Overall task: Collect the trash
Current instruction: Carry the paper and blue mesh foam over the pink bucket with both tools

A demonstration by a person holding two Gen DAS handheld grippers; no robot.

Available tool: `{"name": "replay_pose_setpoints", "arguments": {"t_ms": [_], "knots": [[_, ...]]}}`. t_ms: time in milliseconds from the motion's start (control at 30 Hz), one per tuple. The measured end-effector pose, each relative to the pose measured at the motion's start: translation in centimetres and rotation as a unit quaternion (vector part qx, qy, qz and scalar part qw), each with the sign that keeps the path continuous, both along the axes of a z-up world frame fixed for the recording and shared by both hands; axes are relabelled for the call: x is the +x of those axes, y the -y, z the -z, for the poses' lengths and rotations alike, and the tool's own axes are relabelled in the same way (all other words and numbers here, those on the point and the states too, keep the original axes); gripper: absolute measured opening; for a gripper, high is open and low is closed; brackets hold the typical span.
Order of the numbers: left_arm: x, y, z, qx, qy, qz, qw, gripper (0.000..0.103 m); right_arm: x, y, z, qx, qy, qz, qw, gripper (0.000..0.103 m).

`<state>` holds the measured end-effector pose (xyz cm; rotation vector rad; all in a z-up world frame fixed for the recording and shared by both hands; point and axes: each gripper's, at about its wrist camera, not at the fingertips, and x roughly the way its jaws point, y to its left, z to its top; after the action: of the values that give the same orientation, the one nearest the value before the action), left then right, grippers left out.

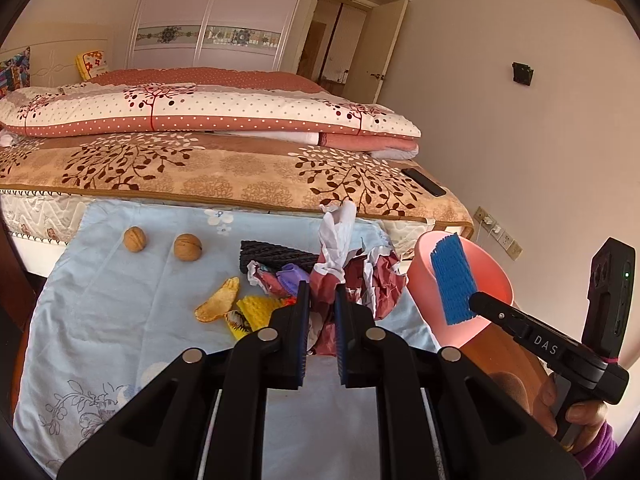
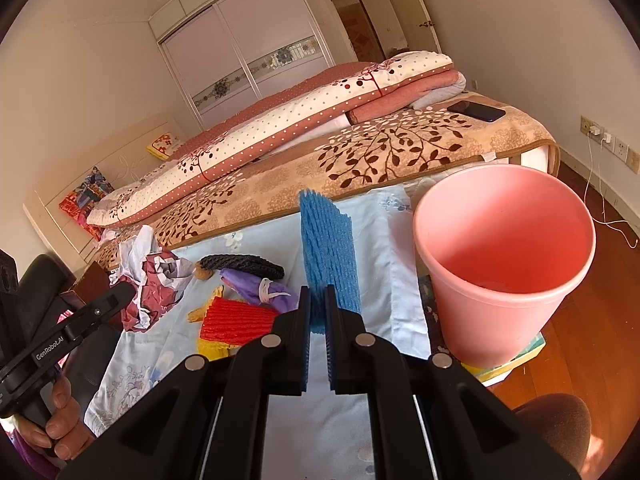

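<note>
My left gripper (image 1: pixel 322 292) is shut on a crumpled red-and-white paper wad (image 1: pixel 340 256), lifted off the pale blue cloth (image 1: pixel 120 300). That wad (image 2: pixel 148 280) also shows at the left of the right wrist view, in the left gripper (image 2: pixel 124 292). My right gripper (image 2: pixel 319 300) is shut on a blue foam net (image 2: pixel 326 240), which stands upright just left of the pink bucket (image 2: pixel 500 272). In the left wrist view the blue foam net (image 1: pixel 454 280) hangs in front of the pink bucket (image 1: pixel 424 276), pinched by the right gripper (image 1: pixel 476 300).
On the cloth lie two walnuts (image 1: pixel 135 239), a black foam net (image 1: pixel 276 258), a purple wrapper (image 2: pixel 256 286), a red foam net (image 2: pixel 236 318), a yellow foam net (image 1: pixel 258 310) and a peel (image 1: pixel 218 300). A bed (image 1: pixel 200 168) with a phone (image 1: pixel 424 182) stands behind.
</note>
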<state>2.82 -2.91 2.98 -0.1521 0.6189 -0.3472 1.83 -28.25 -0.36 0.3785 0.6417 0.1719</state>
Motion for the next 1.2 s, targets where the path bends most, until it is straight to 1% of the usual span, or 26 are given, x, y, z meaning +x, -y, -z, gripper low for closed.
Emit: {"name": "replay_pose_setpoints", "arguments": {"t_ms": [433,633,933,1200], "knots": [[2.1,8.0,0.0,0.020,0.010,0.061,0.9979,0.011,-0.1,4.6,-0.3,-0.016,0.016,0.055,0.998,0.006],[3.3,12.0,0.1,0.024,0.011,0.092,0.9954,0.011,0.3,7.4,0.4,-0.007,0.014,0.081,0.997,0.006],[5.4,16.9,1.5,0.030,-0.001,0.125,0.9917,0.011,1.3,10.5,1.8,0.004,0.003,0.107,0.994,0.006],[7.2,19.9,3.1,0.039,-0.015,0.134,0.9901,0.011,2.2,12.5,3.0,0.016,-0.006,0.127,0.992,0.006]]}}
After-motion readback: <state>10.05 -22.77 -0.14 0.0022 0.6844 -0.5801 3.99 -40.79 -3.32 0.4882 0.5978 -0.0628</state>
